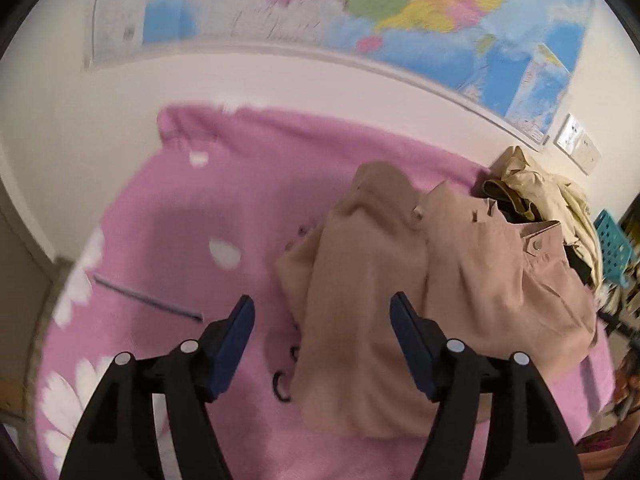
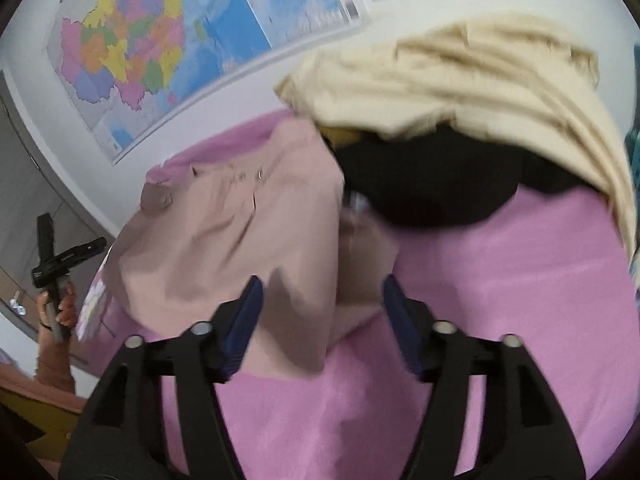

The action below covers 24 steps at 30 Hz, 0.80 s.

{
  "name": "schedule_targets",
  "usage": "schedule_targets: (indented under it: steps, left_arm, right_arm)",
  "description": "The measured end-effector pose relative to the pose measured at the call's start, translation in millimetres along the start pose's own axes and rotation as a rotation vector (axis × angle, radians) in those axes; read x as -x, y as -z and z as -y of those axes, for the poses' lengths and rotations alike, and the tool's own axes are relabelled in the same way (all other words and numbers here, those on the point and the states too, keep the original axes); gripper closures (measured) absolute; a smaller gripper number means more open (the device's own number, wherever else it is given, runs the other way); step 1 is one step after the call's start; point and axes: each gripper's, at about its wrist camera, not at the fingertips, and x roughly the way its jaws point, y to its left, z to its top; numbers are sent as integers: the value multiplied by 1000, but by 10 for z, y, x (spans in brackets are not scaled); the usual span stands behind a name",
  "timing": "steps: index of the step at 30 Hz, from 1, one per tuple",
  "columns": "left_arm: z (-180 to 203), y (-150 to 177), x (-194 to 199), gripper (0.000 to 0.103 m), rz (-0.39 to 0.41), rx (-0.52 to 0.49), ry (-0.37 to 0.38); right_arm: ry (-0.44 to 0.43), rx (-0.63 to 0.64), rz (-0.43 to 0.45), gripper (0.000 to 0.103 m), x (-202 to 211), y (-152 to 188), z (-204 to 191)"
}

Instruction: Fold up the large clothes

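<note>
A beige-pink buttoned garment (image 1: 400,280) lies crumpled in loose folds on the pink bedspread (image 1: 200,208). My left gripper (image 1: 322,314) hovers open over its left edge, the blue pads (image 1: 236,344) apart with nothing pressed between them. In the right wrist view the same garment (image 2: 224,240) spreads to the left and centre. My right gripper (image 2: 323,298) is open above its near corner and holds nothing. A person's hand (image 2: 60,308) holding the left gripper's handle shows at the far left of that view.
A heap of cream cloth (image 2: 480,92) over a black garment (image 2: 432,184) sits at the bed's far right, against the wall. A coloured map (image 1: 400,8) and wall sockets (image 1: 576,144) are behind. A teal basket (image 1: 612,244) stands beyond the bed's right edge.
</note>
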Motion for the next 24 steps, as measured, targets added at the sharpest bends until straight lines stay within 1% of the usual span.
schedule_targets:
  steps: [3, 4, 5, 6, 7, 8, 12, 14, 16, 18, 20, 24]
  left_arm:
    - [307, -74, -66, 36, 1, -74, -40]
    - [423, -106, -101, 36, 0, -96, -41]
    - [454, -99, -126, 35, -1, -110, -38]
    - [534, -106, -161, 35, -5, -124, -36]
    - [609, -111, -191, 35, -7, -136, -36]
    - [634, -93, -198, 35, -7, -144, -33]
    - [770, -94, -252, 35, 0, -190, -40]
    - [826, -101, -277, 35, -6, -207, -27]
    - [881, -112, -309, 34, -4, -226, -29]
    - [911, -124, -344, 34, -8, -234, -38]
    - [910, -136, -383, 34, -13, -236, -45]
    - [901, -153, -476, 34, -27, -233, -62]
  right_arm:
    - [23, 48, 52, 37, -2, -117, -155]
    - [17, 57, 65, 34, -23, -160, -212]
    - [18, 63, 74, 30, -41, -183, -242]
    - [22, 73, 78, 22, -83, -211, -295]
    - [26, 87, 78, 20, -91, -205, -310]
    - [50, 110, 77, 20, -127, -206, -362]
    - [57, 168, 41, 20, -390, -306, -564]
    - [64, 195, 34, 20, -510, -334, -622]
    - [67, 220, 10, 20, -661, -368, -682]
    - [93, 236, -9, 20, -787, -385, -720]
    - [92, 250, -37, 20, -936, -395, -744]
    - [138, 256, -87, 20, -1205, -389, -738]
